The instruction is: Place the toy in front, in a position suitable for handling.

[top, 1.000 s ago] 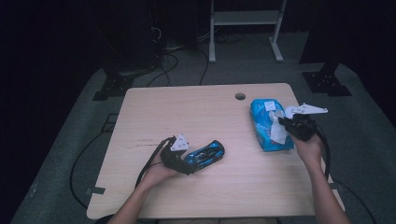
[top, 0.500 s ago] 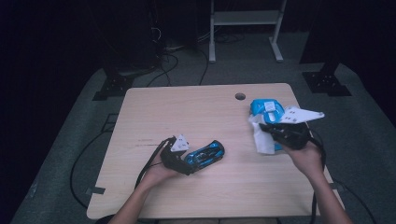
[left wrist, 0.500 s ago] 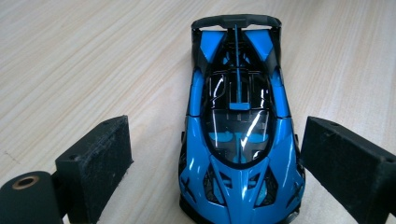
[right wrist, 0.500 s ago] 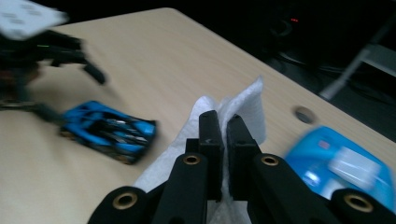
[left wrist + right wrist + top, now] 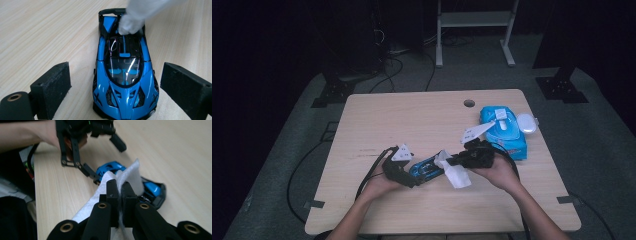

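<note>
Moving in from the wet-wipe pack (image 5: 504, 131) near the desk's (image 5: 412, 115) right edge, the right gripper (image 5: 451, 162) is now lying level toward the desk's middle, its jaws pinching a white wipe (image 5: 455, 173) tight and pressing it on the rear of the blue toy car (image 5: 428, 168). Resting toward the near edge, the left gripper (image 5: 417, 172) is pointing right, its jaws standing wide on either side of the car's nose without touching it.

- A light wooden table (image 5: 412, 115) with a round hole (image 5: 469, 103) near its far edge stands on grey carpet (image 5: 597, 150).
- A white metal frame (image 5: 472, 30) stands behind it.
- Black cables (image 5: 389, 65) trail across the floor.
- The surroundings are dark.
</note>
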